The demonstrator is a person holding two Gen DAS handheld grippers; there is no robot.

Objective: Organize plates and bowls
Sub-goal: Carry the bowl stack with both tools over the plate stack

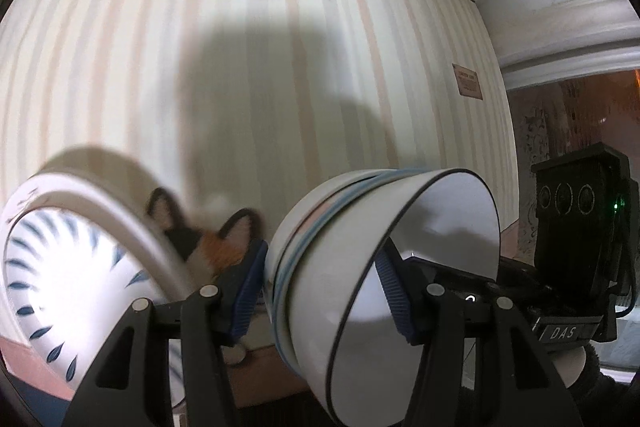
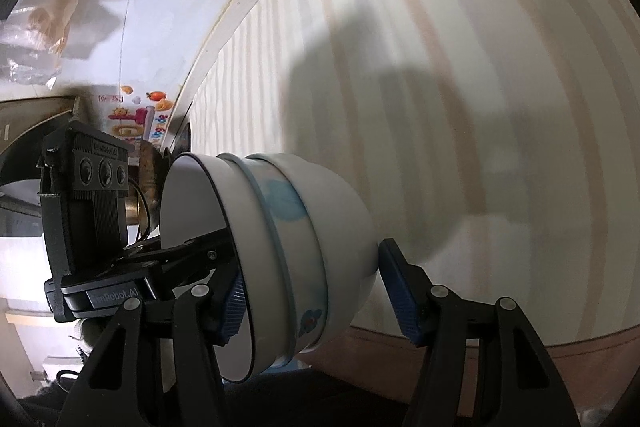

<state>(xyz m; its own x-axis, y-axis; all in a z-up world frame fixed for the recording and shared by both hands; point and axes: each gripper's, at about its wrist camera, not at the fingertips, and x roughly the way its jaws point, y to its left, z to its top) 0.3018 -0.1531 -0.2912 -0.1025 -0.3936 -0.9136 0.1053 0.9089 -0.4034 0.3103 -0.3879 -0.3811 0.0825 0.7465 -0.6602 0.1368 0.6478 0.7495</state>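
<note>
Beside the bowl stack [image 1: 360, 267] — leaf-patterned plate [image 1: 60, 275], left view only.

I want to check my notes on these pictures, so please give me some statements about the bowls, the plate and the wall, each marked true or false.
1. The bowls are tipped on their side. True.
2. Only one bowl is there. False: several bowls sit nested in one stack.
3. The plate has blue leaf-like marks. True.
4. The wall is plain dark green. False: it is pale, with faint vertical stripes.
5. The innermost bowl has a dark line along its rim. True.
</note>
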